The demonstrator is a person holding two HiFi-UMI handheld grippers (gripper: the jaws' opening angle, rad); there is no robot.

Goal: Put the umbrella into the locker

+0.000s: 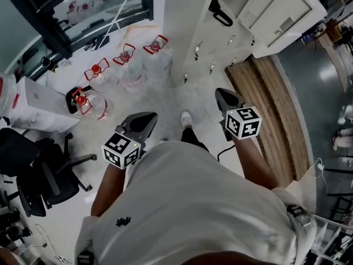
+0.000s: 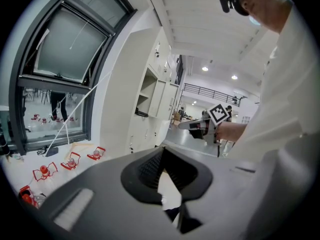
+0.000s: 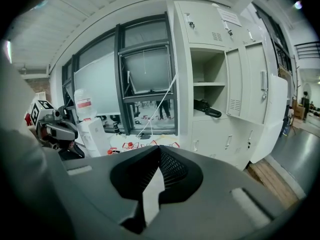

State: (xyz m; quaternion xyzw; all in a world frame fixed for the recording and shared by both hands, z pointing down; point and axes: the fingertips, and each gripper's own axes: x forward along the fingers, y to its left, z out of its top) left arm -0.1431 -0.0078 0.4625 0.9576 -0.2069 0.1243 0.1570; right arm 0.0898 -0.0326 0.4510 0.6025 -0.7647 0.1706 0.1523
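Starting with the head view: the person stands facing the locker (image 1: pixel 220 48). The left hand-held gripper (image 1: pixel 148 119) and right hand-held gripper (image 1: pixel 223 96) are both held out front, well apart from it. The umbrella (image 1: pixel 222 14) lies in the locker's open compartment, with its loop handle poking over the front edge. Water jugs (image 1: pixel 126 57) with red handles sit on the floor off to the left, and an office chair (image 1: pixel 44 175) is further back. A wooden strip (image 1: pixel 270 115) runs along the locker's foot on the right.

Left gripper view: this one's jaws are pinched together at the tips with nothing between them. The window (image 2: pixel 60 59) is on the left and the locker is ahead, with the other hand-held gripper out to the right.

Right gripper view: jaws closed here too, and empty. The umbrella sits straight ahead on the shelf, and the door (image 3: pixel 267 114) is swung open to its right.

My read is that the putting-in part is basically done. If anything's left, it's nudging the umbrella deeper and maybe swinging the door shut, which means stepping closer first. The right hand-held gripper looks better placed for that. The path looks clear and the jugs are off to the side. The overhanging handle might catch the door, though.
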